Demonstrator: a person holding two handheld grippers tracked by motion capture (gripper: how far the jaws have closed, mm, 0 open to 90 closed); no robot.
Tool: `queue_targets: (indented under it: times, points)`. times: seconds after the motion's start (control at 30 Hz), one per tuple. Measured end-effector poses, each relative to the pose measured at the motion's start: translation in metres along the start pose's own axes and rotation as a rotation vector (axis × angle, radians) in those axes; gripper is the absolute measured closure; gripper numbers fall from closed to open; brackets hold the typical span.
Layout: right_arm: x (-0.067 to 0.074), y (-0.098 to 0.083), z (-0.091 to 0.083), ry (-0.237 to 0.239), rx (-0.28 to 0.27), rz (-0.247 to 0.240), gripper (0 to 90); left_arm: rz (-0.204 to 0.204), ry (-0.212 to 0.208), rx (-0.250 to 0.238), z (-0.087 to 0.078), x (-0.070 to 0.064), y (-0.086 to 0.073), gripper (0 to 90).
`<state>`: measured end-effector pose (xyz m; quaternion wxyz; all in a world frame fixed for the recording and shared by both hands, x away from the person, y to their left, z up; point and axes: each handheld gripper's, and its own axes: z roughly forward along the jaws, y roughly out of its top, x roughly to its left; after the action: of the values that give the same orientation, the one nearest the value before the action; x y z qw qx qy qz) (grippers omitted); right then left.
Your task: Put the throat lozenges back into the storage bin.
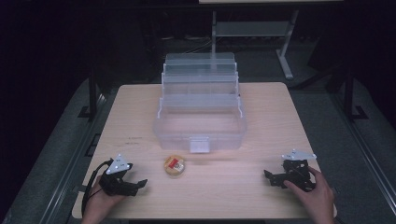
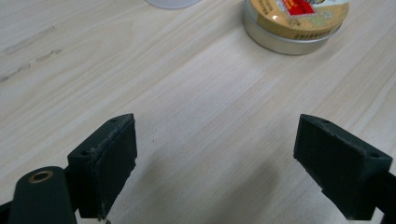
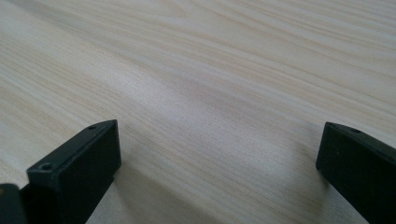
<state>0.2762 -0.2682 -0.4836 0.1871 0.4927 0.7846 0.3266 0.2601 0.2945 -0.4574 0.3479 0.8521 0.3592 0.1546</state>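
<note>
- Your left tongs [image 1: 140, 184] sit low over the near left corner of the table [image 1: 261, 116], in your left hand [image 1: 99, 201]; the jaws stand wide apart with nothing between them; in the left gripper view [image 2: 215, 158] you see bare wood in the gap.
- Your right tongs [image 1: 267, 176] rest near the right edge of the table, gripped by your right hand [image 1: 317, 193]; the jaws are wide as well and hold nothing; the right gripper view [image 3: 219, 161] shows plain wood grain between them.
- Both tongs point inward, toward the middle of the table; a grey three-cornered plate tops each; a black cable loops from the left one past your wrist.
- The tin [image 1: 174, 165] lies flat on the table, between the two tongs but nearer your left ones; it is round, with a yellow lid and a red label; in the left gripper view the tin [image 2: 295, 23] sits ahead of the jaws and a little toward the right jaw, apart from both.
- The clear box [image 1: 200, 126] stands open just beyond the tin, near the middle of the table; its tiered trays step up toward the far edge; its front latch hangs just past the tin, not touching it.
- Faint dark marks show on the wood, left of the box.
</note>
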Motion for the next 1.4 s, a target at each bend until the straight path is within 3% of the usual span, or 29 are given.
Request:
queue_targets:
  times: [0.93,1.4]
  points:
    - [0.0,0.0,0.0,0.0,0.0,0.001,0.0,0.048,-0.042,-0.029,0.002,-0.011,0.03,12.9]
    - [0.0,0.0,0.0,0.0,0.0,0.001,0.0,0.087,-0.077,-0.026,0.011,-0.018,0.048,12.9]
